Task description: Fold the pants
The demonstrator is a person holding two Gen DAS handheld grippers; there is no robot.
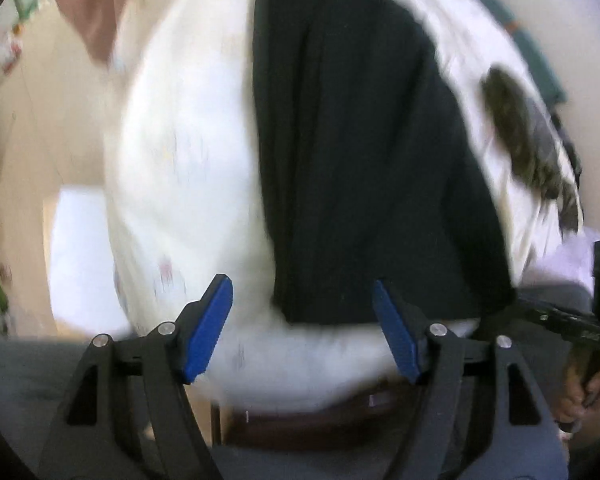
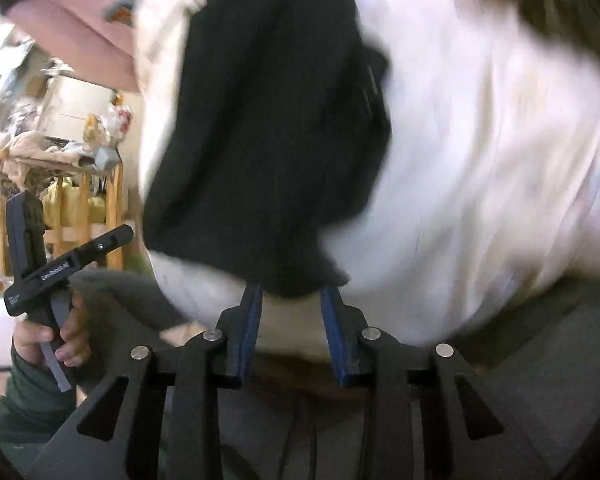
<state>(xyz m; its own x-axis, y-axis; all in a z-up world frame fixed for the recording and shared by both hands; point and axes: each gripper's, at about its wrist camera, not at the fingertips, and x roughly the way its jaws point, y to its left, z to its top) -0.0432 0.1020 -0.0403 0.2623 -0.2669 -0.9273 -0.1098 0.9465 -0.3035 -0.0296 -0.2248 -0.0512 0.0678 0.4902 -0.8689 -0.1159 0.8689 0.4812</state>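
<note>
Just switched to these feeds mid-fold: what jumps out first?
The black pants dominate both views, lying in a long dark slab on a white cover. The left gripper stands open at the near end of the pants, nothing between its blue pads. The right gripper is narrower, with the dark hem of the pants just at its fingertips; blur hides whether they touch.

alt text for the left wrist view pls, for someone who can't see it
Blurred fisheye view down the open left gripper, its blue pads apart with nothing between them, above black pants laid lengthwise on a white bed cover. At the right edge, a hand holds the other gripper's handle.
</note>
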